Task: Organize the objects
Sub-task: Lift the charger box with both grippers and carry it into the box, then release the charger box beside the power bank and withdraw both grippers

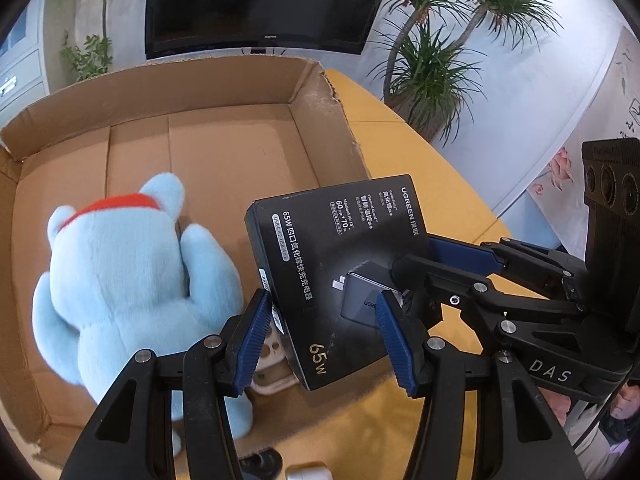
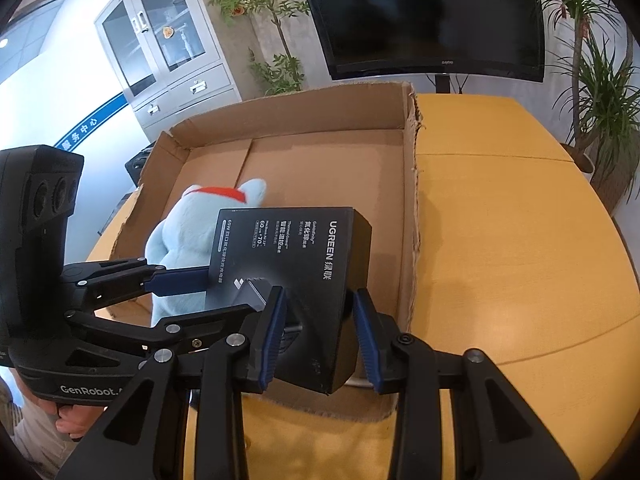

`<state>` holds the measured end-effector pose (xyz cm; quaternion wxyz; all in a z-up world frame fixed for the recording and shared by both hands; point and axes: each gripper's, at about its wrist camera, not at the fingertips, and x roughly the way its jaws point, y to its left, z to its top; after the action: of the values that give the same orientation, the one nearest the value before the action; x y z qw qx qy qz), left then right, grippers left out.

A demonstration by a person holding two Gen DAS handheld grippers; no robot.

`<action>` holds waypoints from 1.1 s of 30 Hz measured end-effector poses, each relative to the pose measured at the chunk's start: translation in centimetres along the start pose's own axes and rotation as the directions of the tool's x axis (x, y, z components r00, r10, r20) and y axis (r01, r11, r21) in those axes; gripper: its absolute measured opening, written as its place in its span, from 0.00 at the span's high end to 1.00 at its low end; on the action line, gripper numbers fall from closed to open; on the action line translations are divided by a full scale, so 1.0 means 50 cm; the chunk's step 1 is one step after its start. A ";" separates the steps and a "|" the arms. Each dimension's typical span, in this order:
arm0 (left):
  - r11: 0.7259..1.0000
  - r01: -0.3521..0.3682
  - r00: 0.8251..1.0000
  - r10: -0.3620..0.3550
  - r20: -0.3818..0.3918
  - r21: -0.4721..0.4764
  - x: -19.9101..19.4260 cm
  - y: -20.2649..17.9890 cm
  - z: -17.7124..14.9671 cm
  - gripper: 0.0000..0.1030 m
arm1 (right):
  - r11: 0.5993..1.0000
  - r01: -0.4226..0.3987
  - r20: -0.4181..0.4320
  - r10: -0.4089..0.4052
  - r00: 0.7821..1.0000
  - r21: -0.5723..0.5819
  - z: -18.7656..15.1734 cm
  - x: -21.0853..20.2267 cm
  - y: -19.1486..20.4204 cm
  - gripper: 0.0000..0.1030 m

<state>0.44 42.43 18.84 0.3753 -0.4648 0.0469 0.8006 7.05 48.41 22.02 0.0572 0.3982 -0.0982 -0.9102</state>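
Two claws grip one black charger box (image 1: 340, 276), each from its own side, and hold it up over the near right part of a shallow carton (image 1: 224, 92) on the yellow counter (image 1: 420, 168).

Left wrist view: a pale blue plush (image 1: 120, 280) with a red collar lies in the carton at 9 o'clock from the box, its back to the camera. The left claw (image 1: 326, 340) sits partly open with its blue pads pressed on the long edges at the box's near end. Under the box, at 6 o'clock, a small pale item peeks out; what it is cannot be told. At the bottom edge lie a dark thing and a white thing, both cut off. The right claw (image 1: 416, 256) comes in from 3 o'clock and pinches the box's right edge, one pad above and one below. A monitor (image 1: 260, 4) stands at 12 o'clock.

Right wrist view: here the plush (image 2: 180, 248) is mostly hidden behind the box (image 2: 304, 264), only its head and one side showing at 10 o'clock. The left claw (image 2: 208, 292) reaches in from 9 o'clock. The right claw (image 2: 316, 340), narrowly open, clamps the box's near corner between its pads. This view alone shows the broad bare counter (image 2: 500, 240) at 3 o'clock, a grey cabinet (image 2: 168, 40) at 11 o'clock, and a hand (image 2: 70, 420) under the left claw's body at 8 o'clock.
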 end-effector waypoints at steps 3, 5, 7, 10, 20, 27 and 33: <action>1.000 -0.001 1.000 0.001 -0.006 -0.007 0.013 0.009 0.019 0.49 | 1.000 -0.002 0.004 0.002 1.000 0.007 0.017 0.014 -0.010 0.68; 1.000 -0.004 1.000 0.004 -0.009 -0.007 0.023 0.014 0.031 0.49 | 1.000 -0.003 0.006 0.003 1.000 0.009 0.027 0.023 -0.015 0.68; 1.000 -0.005 1.000 0.005 -0.012 -0.013 0.032 0.020 0.043 0.49 | 1.000 -0.001 0.007 0.001 1.000 0.008 0.036 0.032 -0.019 0.68; 1.000 -0.017 1.000 0.017 -0.014 -0.016 0.044 0.024 0.054 0.50 | 1.000 0.003 0.006 -0.003 1.000 0.003 0.045 0.046 -0.024 0.69; 0.999 -0.020 1.000 0.020 -0.023 -0.029 0.082 0.051 0.074 0.50 | 1.000 0.009 -0.008 -0.009 1.000 -0.008 0.070 0.085 -0.036 0.69; 0.999 -0.013 0.999 0.011 -0.045 -0.045 0.115 0.067 0.080 0.52 | 1.000 0.012 -0.019 -0.012 1.000 -0.020 0.073 0.114 -0.045 0.74; 0.998 -0.053 0.998 0.052 -0.037 -0.035 0.121 0.066 0.079 0.52 | 0.998 0.043 -0.025 -0.044 0.999 -0.037 0.070 0.124 -0.041 0.75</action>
<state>-6.24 45.13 15.43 0.3447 -0.4844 0.0515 0.8024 0.23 49.73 19.49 0.0461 0.4106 -0.0721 -0.9078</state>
